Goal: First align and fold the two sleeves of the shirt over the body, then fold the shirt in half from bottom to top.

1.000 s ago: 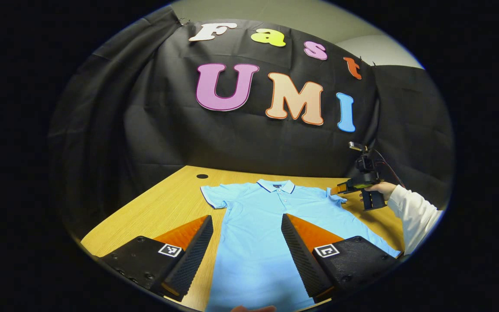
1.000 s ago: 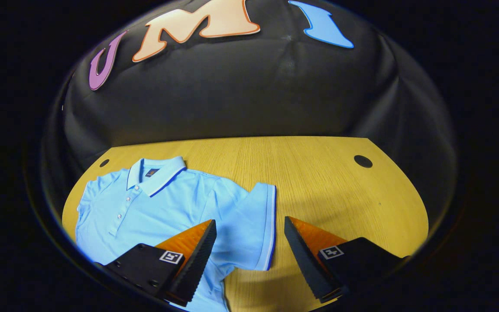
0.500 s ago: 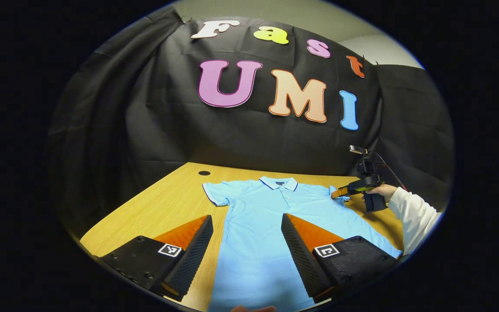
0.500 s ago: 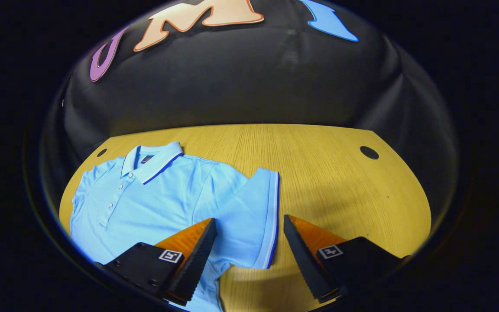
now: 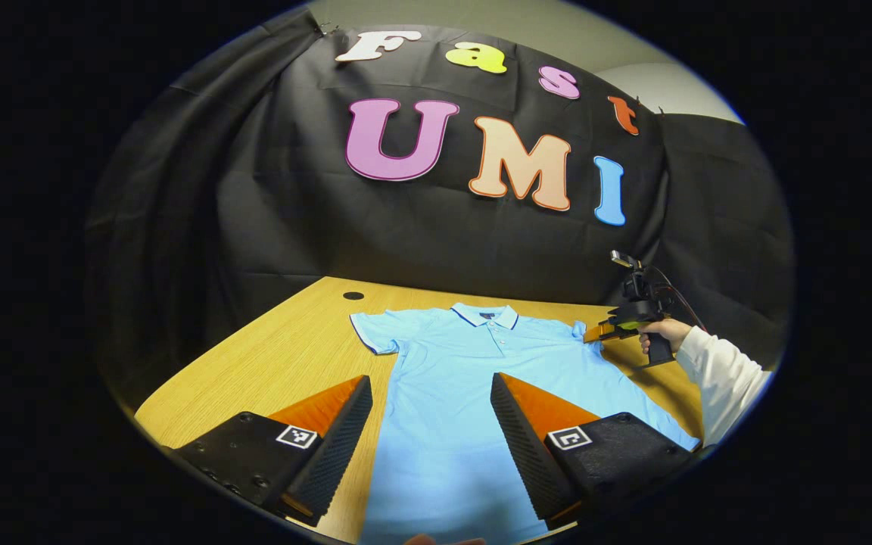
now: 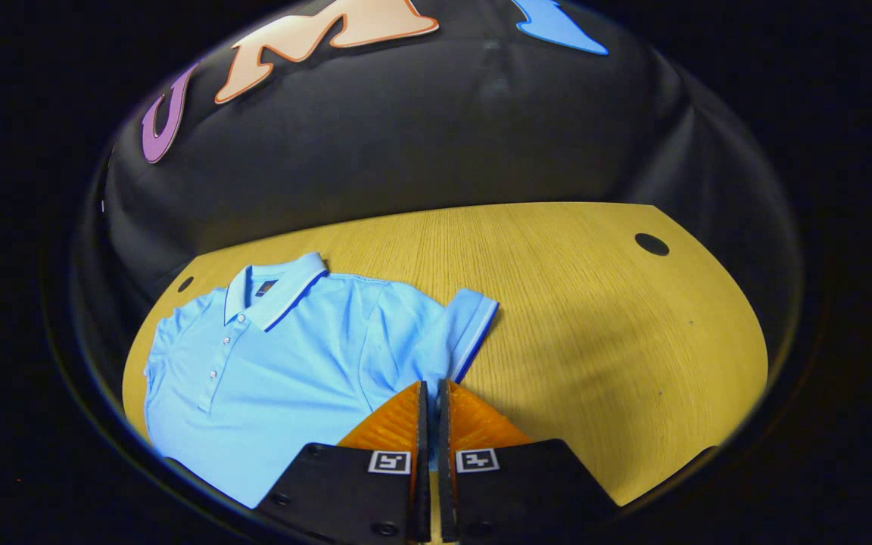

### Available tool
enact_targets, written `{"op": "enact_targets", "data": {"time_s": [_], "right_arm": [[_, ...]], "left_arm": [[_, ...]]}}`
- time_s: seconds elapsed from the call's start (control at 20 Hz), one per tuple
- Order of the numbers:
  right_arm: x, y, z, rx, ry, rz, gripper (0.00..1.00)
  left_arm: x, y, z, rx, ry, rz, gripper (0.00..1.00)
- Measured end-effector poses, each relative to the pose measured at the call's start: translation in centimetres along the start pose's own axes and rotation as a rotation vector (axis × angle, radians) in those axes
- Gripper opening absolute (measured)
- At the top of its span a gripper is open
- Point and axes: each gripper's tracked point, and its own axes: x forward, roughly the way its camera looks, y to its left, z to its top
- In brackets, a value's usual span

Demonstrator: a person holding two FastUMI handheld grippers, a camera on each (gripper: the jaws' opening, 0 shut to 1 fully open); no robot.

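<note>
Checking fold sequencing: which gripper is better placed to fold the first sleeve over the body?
Right. The right gripper is shut on the sleeve; the left gripper hangs open over the shirt body, holding nothing.

I work in a recording booth, a staged setup and no lived-in home. A black cloth wall point(image 5: 421, 242) hangs in creased folds behind my wooden table point(image 5: 284, 356) and wraps around its left and right sides. Above the cloth's top edge I see a plain pale room wall point(image 5: 557, 30), so the booth stands inside a larger room. The tabletop is an office desk type, pale wood grain with round cable holes point(image 6: 651, 244) near its far corners. Square printed markers point(image 5: 296, 437) sit on my gripper's fingers, the sort used for camera tracking.
</note>
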Motion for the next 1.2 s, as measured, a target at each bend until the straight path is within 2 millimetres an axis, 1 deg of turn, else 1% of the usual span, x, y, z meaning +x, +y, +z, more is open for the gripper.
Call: {"op": "enact_targets", "data": {"time_s": [0.1,0.15,0.35,0.45,0.55,0.65,0.8,0.9,1.0,1.1,1.15,1.2], "right_arm": [[0.1,0.0,0.7,-0.051,-0.045,-0.009,0.07],[-0.3,0.4,1.0,-0.065,-0.069,-0.014,0.07],[-1.8,3.0,3.2,-0.038,-0.133,0.008,0.06],[-2.9,4.6,4.4,-0.054,-0.178,0.031,0.05],[-3.9,6.9,5.5,-0.058,-0.222,0.071,0.06],[-4.7,9.2,5.9,-0.084,-0.252,0.099,0.06],[-5.2,14.1,5.2,-0.173,-0.256,0.171,0.06],[-4.7,17.6,3.8,-0.223,-0.231,0.225,0.05],[-4.0,20.5,1.5,-0.260,-0.183,0.271,0.06],[-4.1,22.3,-0.4,-0.292,-0.147,0.299,0.07],[-3.9,22.7,-1.1,-0.311,-0.137,0.309,0.07],[-4.0,23.2,-1.6,-0.321,-0.129,0.321,0.11]], "left_arm": [[-0.2,0.1,0.1,0.002,-0.003,0.001,0.94],[-0.1,0.1,0.1,0.002,-0.004,0.003,0.94],[-0.2,0.2,0.2,0.004,-0.007,0.006,0.94],[-0.2,0.0,0.1,0.001,-0.007,0.001,0.94],[-0.1,-0.2,0.0,-0.001,-0.002,-0.002,0.94],[-0.1,-0.5,-0.1,-0.006,0.000,-0.011,0.94],[-0.3,-0.3,0.2,0.001,-0.009,-0.008,0.94],[-0.2,-0.6,0.3,0.006,-0.012,-0.012,0.94],[-0.1,-0.6,0.3,0.005,-0.010,-0.017,0.94],[0.0,-0.5,0.3,0.004,-0.009,-0.017,0.94],[0.0,-0.3,0.2,0.004,-0.009,-0.013,0.94],[0.1,-0.1,0.1,0.003,-0.008,-0.008,0.94]]}}
